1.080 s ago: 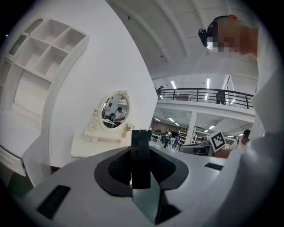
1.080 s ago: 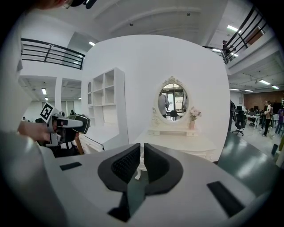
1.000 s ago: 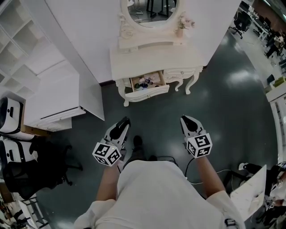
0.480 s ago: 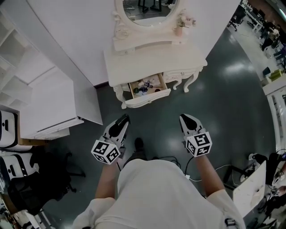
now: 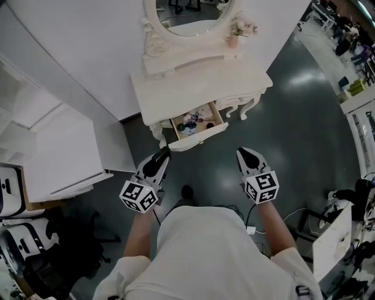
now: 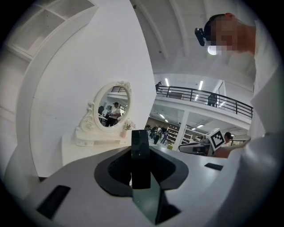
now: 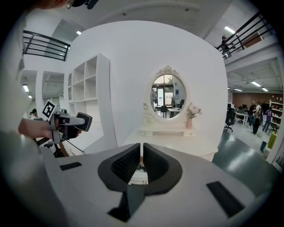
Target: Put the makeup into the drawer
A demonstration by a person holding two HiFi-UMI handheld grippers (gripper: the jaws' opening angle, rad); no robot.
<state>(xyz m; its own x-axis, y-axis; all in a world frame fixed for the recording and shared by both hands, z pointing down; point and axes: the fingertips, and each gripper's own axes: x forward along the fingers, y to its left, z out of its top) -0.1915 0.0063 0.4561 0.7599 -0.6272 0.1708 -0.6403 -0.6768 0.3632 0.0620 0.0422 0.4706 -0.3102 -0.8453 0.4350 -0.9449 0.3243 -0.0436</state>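
Observation:
A white dressing table (image 5: pixel 199 79) with an oval mirror (image 5: pixel 190 12) stands ahead against the wall. Its left drawer (image 5: pixel 199 139) is pulled out and holds several small makeup items (image 5: pixel 193 122). My left gripper (image 5: pixel 162 154) hovers above the floor just in front of the drawer, shut on a flat black makeup case (image 6: pixel 140 157); the same case (image 7: pixel 83 122) shows at the left of the right gripper view. My right gripper (image 5: pixel 244 153) hangs level with it further right, jaws shut with nothing between them (image 7: pixel 141 162).
A pink vase of flowers (image 5: pixel 234 38) stands on the table's raised shelf. A white shelf unit (image 5: pixel 53 146) juts out at the left, with black chairs (image 5: pixel 41 263) behind it. Dark glossy floor (image 5: pixel 304 111) spreads to the right.
The dressing table and its pulled-out drawer have drawn closer in the head view. Both grippers have travelled forward toward it, side by side, with their jaws unchanged.

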